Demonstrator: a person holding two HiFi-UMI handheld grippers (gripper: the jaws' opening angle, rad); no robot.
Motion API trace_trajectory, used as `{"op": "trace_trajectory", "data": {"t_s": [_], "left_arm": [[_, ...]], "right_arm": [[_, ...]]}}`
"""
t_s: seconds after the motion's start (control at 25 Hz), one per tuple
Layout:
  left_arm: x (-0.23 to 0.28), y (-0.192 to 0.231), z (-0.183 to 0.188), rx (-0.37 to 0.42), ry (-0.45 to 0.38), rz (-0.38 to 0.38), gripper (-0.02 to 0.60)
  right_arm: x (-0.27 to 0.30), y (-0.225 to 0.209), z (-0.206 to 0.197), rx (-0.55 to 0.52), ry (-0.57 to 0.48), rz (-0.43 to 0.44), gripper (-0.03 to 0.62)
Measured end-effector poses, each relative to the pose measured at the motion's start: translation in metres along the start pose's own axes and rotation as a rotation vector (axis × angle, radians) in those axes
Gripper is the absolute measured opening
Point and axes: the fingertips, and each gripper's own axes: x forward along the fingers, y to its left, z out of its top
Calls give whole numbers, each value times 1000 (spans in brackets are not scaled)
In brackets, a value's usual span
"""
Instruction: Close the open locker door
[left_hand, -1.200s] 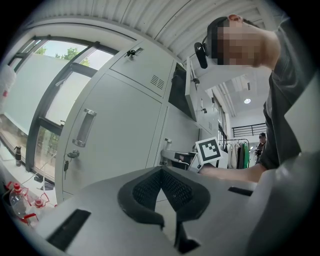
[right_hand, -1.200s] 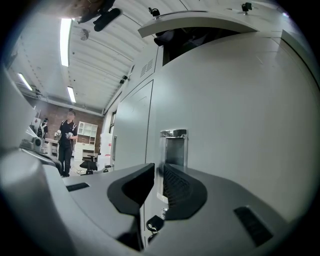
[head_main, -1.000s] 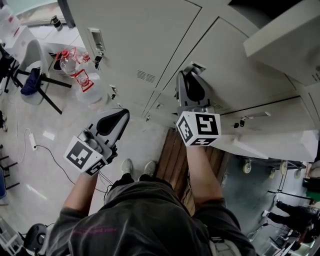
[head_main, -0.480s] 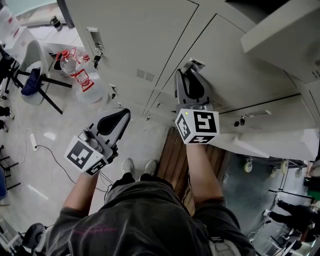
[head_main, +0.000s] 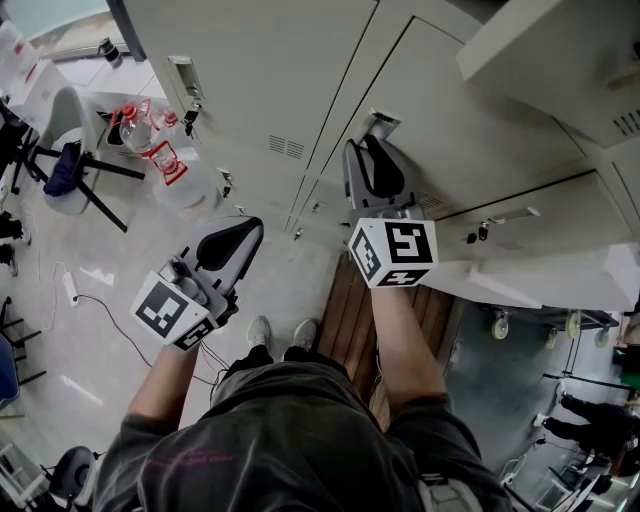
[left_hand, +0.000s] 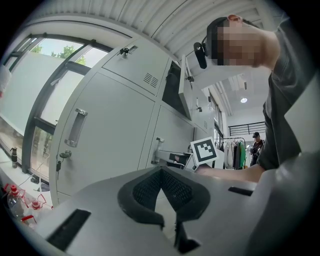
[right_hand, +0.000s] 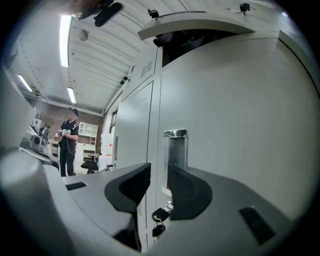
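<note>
- Dark grey short-sleeved T-shirt (head_main: 270, 440) with faint pink print near one sleeve.
- Pale shoes (head_main: 256, 331).
- Grey shells and black ribbed pads on left gripper (head_main: 243, 228) and right gripper (head_main: 370, 145).
- White cube (head_main: 395, 253) with black square markers on each.

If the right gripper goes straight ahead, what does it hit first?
Probably the metal handle on the grey locker door. The jaws of the right gripper have just been opening, gripping nothing.

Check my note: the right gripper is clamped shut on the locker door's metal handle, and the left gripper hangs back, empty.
Wrong on the grip: in the right gripper view the right gripper has its jaws apart, just opened further, the metal handle in the gap, no pad pressing it. The left gripper does hang back, empty.
</note>
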Motion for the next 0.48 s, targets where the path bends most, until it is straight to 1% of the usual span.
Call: {"op": "trace_trajectory", "data": {"t_s": [0.32, 0.48], "left_arm": [[-4, -13, 9, 21, -8, -21, 15], [-5, -24, 15, 34, -14, -46, 15]], "right_arm": [[-20, 7, 10, -1, -18, 8, 106], [-38, 9, 15, -1, -26, 7, 81]]}}
